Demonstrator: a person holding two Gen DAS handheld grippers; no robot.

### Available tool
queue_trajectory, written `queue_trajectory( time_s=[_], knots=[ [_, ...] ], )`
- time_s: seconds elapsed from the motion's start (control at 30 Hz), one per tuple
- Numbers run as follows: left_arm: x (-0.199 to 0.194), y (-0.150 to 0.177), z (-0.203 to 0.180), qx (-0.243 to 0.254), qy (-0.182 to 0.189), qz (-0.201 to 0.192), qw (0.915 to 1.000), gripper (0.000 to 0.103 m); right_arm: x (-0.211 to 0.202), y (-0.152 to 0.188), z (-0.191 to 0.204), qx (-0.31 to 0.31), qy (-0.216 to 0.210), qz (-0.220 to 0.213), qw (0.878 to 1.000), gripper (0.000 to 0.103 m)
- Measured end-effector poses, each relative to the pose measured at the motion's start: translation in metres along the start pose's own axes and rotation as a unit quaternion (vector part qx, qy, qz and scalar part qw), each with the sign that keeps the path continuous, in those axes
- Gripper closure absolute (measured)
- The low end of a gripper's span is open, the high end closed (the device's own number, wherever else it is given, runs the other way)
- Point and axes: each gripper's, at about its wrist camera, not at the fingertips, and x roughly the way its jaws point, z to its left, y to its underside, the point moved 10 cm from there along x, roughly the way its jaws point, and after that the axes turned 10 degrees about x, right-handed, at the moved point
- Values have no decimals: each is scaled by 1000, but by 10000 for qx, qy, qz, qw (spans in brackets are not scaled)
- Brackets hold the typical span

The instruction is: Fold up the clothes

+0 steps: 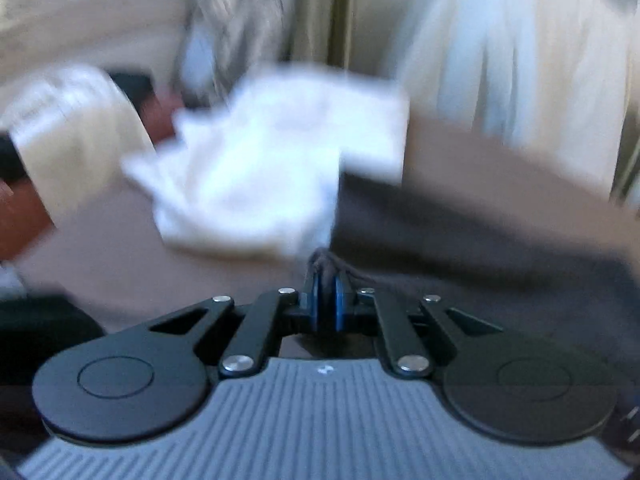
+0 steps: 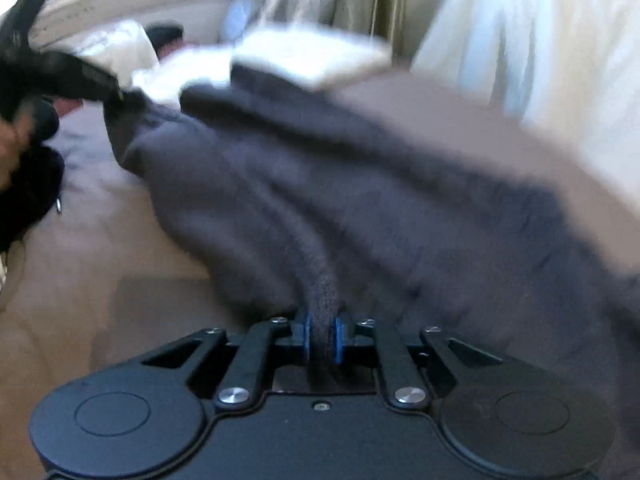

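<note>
Both your grippers pinch the dark grey garment (image 2: 320, 184): left gripper (image 1: 326, 280) clamps an edge, right gripper (image 2: 322, 332) squeezes a thick fold, over the tan bedspread (image 2: 100, 280).

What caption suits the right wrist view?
Right gripper shut on a dark garment spread over a bed.

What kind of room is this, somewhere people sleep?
Most likely a bedroom: a wide bed with a tan cover, pillows at its far end, pale curtains beside it, and a dark garment spread out for folding.
</note>
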Motion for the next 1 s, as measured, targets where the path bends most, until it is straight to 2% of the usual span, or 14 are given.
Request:
queue_trajectory(
  time_s=[0.07,0.13,0.2,0.3,0.37,0.43,0.53,0.57,0.63,0.7,0.8,0.87,0.93,1.0],
  knots=[
    [-32,-19,13,95,-188,-298,9993,97,-29,-19,14,-229,-69,-442,9987,91],
    [-49,-15,19,353,-454,-250,9980,97,-49,-23,27,-403,-250,-544,9974,91],
    [-45,9,22,620,-700,141,9955,96,-52,-6,38,-438,-461,-347,9974,91],
    [-25,58,30,1010,-1299,877,9825,97,-31,40,51,-209,-685,179,9973,93],
    [-21,71,33,1151,-1482,1025,9769,97,-20,57,59,-164,-644,272,9974,93],
    [-30,66,34,1070,-1478,883,9792,99,-15,66,63,-37,-624,274,9977,93],
    [-53,44,35,964,-1563,391,9822,99,-32,49,59,382,-799,21,9961,93],
    [-58,39,33,958,-1523,236,9834,99,-36,45,59,437,-872,-3,9952,93],
    [-55,37,23,883,-1168,158,9891,96,-40,44,57,453,-977,38,9942,93],
    [-37,52,6,780,-657,567,9932,96,-32,60,59,550,-939,284,9937,93],
    [-21,79,-20,646,-33,1253,9900,96,-26,74,76,455,-1099,523,9915,92],
    [-21,83,-41,521,463,1267,9895,96,-26,76,88,160,-1116,527,9922,92],
    [-14,87,-56,676,541,1256,9883,93,-22,75,87,209,-1216,629,9904,90],
    [2,106,-65,988,313,1516,9830,78,-21,73,79,526,-1382,714,9864,84]
  ],
)
